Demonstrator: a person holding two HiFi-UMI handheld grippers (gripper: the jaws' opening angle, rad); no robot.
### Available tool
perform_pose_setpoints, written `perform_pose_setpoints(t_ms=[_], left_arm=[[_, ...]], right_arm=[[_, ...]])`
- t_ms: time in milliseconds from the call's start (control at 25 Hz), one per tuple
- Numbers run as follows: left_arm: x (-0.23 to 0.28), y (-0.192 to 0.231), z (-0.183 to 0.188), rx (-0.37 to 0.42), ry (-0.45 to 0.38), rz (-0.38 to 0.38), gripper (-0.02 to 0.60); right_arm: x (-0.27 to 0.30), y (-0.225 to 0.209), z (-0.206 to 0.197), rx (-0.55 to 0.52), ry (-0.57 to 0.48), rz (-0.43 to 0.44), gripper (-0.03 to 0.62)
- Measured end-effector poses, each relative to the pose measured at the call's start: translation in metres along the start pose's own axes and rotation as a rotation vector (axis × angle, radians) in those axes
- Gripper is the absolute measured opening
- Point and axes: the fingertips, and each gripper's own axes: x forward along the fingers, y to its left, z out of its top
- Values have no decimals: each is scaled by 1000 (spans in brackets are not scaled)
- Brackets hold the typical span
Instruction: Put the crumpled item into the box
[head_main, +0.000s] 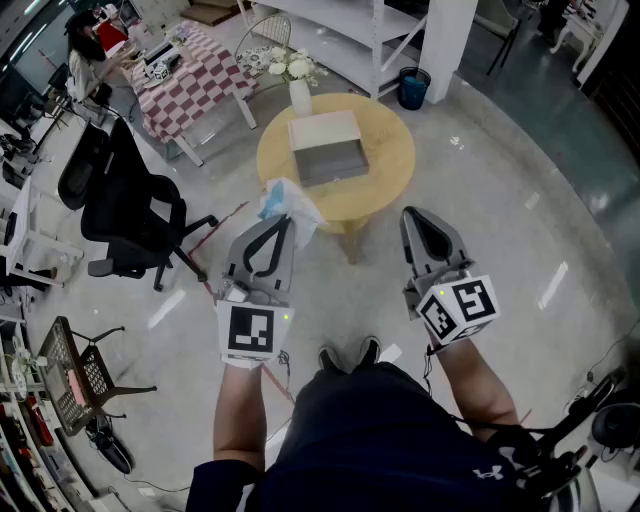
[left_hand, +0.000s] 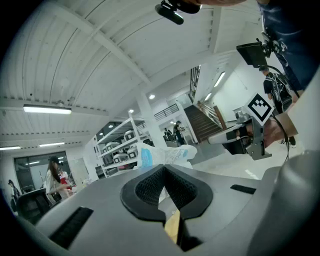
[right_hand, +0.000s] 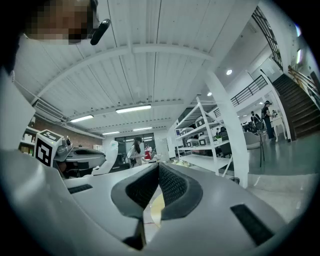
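Note:
A crumpled white and blue item (head_main: 289, 203) sticks out past the tips of my left gripper (head_main: 284, 224), which is shut on it, just short of the table's near edge. In the left gripper view the crumpled item (left_hand: 167, 155) shows above the closed jaws of the left gripper (left_hand: 163, 171). An open box (head_main: 327, 148) with a grey inside and a pale lid lies on the round wooden table (head_main: 392, 170), beyond both grippers. My right gripper (head_main: 417, 222) hangs to the right of the left one, its jaws together with nothing in them; the right gripper (right_hand: 157, 169) looks the same in its own view.
A white vase of flowers (head_main: 297, 78) stands at the table's far edge. A black office chair (head_main: 130, 210) is on the floor to the left, with a checkered table (head_main: 190, 85) behind it. White shelving (right_hand: 205, 137) and a pillar (head_main: 445, 40) stand further back.

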Motion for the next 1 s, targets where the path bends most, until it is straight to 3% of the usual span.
perform_pose_setpoints(t_ms=[280,440,640,1000], left_arm=[[-11,-1,0,-2,-2,3,17],[-12,-7,-8,-11,40,6,17],[-15,-13,-2,6,55,39,17],[-7,-11,-18,-29,97,47,17]], right_arm=[[-6,9,1,12,-17,5,2],[-14,12,6,44,-44,32,2],[-26,7,16,6,-61,56,2],[-14,1,2,31,-25,88,2]])
